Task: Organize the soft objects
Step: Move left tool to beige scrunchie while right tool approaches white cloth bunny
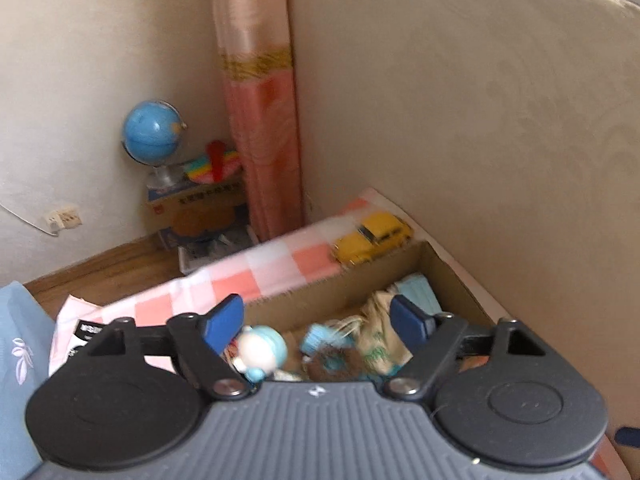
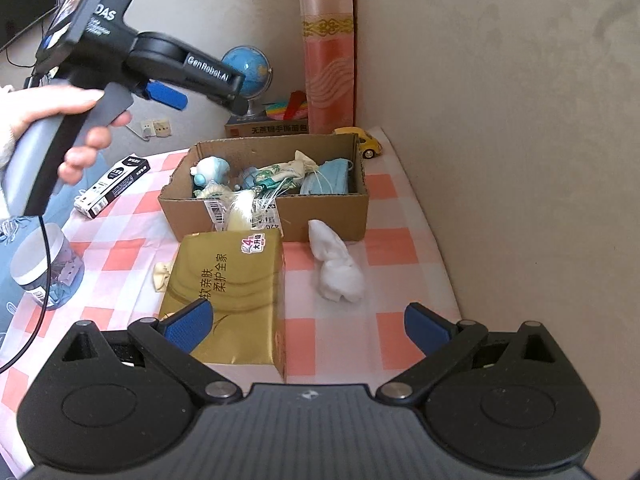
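Both grippers (image 1: 318,322) (image 2: 308,326) are held spread and empty near the cardboard box (image 2: 320,210); white cloth (image 2: 336,268) beside it is judged next.

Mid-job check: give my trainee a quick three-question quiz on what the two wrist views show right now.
1. True or false: the right tongs are open and hold nothing.
2. Which lies on the checked cloth outside the cardboard box? A) blue face mask B) white soft wad C) blue-and-white plush
3. Fill in: the yellow toy car sits ____ the box, by the wall.

Key:
1. True.
2. B: the white soft wad lies in front of the box; the blue face mask and blue-and-white plush are inside.
3. Behind.
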Tool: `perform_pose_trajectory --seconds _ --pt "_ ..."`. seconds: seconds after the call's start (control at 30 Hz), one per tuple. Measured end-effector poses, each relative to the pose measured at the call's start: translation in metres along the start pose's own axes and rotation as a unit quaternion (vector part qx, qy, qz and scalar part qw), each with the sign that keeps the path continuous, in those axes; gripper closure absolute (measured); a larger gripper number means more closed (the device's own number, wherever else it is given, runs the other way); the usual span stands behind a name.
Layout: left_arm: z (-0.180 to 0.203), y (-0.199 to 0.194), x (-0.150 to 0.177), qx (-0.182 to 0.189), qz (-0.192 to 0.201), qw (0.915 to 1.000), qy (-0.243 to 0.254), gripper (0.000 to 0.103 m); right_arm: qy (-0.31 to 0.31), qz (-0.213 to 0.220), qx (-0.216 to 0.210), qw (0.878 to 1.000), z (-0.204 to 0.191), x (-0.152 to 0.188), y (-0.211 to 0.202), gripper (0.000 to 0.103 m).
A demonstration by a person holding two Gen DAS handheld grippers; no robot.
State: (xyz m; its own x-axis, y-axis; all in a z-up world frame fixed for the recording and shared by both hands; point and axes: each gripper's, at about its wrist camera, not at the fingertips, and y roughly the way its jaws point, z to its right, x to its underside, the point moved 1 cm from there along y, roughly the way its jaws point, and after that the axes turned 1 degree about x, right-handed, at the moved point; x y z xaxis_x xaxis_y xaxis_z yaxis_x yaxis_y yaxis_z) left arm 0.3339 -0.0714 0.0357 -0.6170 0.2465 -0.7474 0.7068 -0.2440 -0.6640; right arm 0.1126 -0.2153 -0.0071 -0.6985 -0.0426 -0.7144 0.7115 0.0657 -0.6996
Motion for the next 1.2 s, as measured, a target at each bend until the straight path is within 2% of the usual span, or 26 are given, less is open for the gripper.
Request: perform_pose_trajectory --seconds 0.13,0.4,0.5,0.57,0.8,1.0,1.2 --pt "-0.001 -0.008 0.0 -0.017 0.006 0.9998 0.006 0.009 0.001 0.0 0.004 1.0 0.002 -0.001 0.002 0.0" --pt "-0.007 -0.043 0.032 -0.045 -0.005 0.999 0.006 0.009 0.022 -0.001 0.006 1.0 0.005 -0.002 0.0 0.0" --pt "-0.009 -0.064 0.049 -0.067 -0.002 0.9978 0.002 0.007 0.022 0.004 0.007 1.0 0.004 -0.001 -0.005 0.0" --pt "-0.011 -0.077 0.06 -0.075 0.002 0.9971 -0.009 0.003 0.02 0.008 0.01 1.0 0.003 0.001 -0.008 0.0" --pt "-0.014 -0.113 0.109 -0.104 0.01 0.9921 -0.069 0.002 0.017 0.01 0.019 1.0 0.003 0.006 -0.014 0.0" --pt "-0.015 -0.118 0.144 -0.117 -0.005 0.9872 -0.109 0.002 0.004 0.012 0.035 0.999 0.006 0.008 -0.013 0.0" --pt "-0.017 -0.11 0.16 -0.119 -0.02 0.9845 -0.127 0.002 -0.002 0.003 0.045 0.999 0.016 0.003 0.003 0.0"
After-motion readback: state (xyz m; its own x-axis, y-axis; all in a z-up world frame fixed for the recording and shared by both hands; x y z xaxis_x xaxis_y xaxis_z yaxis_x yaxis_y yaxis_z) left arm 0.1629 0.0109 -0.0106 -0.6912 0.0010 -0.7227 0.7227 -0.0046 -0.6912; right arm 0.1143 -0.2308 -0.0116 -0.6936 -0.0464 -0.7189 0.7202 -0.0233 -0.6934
